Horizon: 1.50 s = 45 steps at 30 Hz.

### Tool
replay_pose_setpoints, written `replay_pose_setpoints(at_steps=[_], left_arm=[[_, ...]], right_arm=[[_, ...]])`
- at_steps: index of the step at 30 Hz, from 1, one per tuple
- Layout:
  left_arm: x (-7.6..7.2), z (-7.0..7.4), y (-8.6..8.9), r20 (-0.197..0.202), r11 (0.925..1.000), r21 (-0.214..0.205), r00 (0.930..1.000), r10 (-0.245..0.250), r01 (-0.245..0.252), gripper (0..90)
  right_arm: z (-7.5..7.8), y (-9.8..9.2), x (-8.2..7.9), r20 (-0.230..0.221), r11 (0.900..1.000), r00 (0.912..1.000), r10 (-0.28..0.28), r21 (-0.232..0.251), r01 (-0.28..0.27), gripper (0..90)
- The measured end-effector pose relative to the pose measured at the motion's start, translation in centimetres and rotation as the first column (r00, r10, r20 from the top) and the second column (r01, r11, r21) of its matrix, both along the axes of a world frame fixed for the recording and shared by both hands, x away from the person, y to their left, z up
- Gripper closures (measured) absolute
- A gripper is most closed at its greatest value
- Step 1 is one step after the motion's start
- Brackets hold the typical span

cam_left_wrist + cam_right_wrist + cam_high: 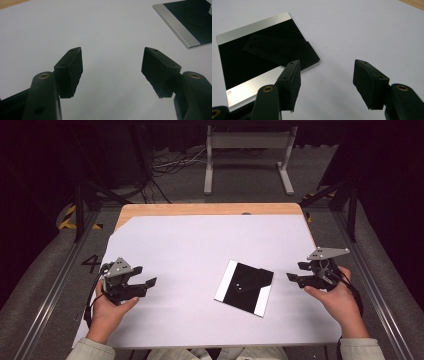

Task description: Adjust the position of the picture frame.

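Black plate (244, 288) lies flat on the white sheet (200, 250) covering the wooden desk (210, 209), at about 5 o'clock from the sheet's middle, turned askew. Plate: square, glossy black, silver strips along two opposite edges, a smaller black piece on top. Room dark; grey floor, cables and a white frame (248, 157) at 12 o'clock. Left hand-held gripper (145, 276) and right hand-held gripper (295, 271) both wide, holding nothing.

The plate (244, 287) lies on the sheet (190, 245), between both claws.
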<state>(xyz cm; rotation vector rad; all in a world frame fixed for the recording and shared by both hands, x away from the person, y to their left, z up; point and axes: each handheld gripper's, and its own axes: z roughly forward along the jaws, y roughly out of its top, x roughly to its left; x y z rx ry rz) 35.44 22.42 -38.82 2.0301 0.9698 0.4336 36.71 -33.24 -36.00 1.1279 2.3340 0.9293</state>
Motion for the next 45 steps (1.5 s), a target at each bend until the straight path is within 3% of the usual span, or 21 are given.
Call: replay_pose_setpoints(at_steps=[11, 23, 26, 33, 45], left_arm=[[-0.1, 0.0, 0.0, 0.000, 1.0000, -0.004, 1.0000, -0.003, 0.003, 34.0], [-0.3, 0.2, 0.1, 0.004, 1.0000, -0.008, 1.0000, 0.002, -0.002, 33.8], [-0.3, 0.1, 0.1, 0.005, 1.0000, -0.009, 1.0000, 0.001, -0.001, 34.0], [-0.3, -0.1, -0.1, 0.009, 0.9999, -0.002, 0.9999, -0.010, 0.010, 34.0], [-0.3, -0.2, -0.3, 0.012, 0.9999, -0.001, 0.9999, -0.010, 0.010, 34.0]], right_arm=[[0.3, -0.1, -0.1, 0.025, 0.9997, 0.9997, 0.003, 0.024, -0.003, 39.0], [0.1, 0.6, 0.3, 0.015, 0.9995, 0.9996, 0.025, 0.019, -0.026, 40.6], [-0.1, 0.7, 0.7, 0.022, 0.9991, 0.9990, 0.038, 0.016, -0.038, 48.6], [0.2, 0.7, 1.2, 0.062, 0.9967, 0.9954, 0.073, 0.030, -0.075, 88.6], [0.7, 2.1, 2.8, 0.079, 0.9946, 0.9918, 0.100, 0.018, -0.102, 90.0]])
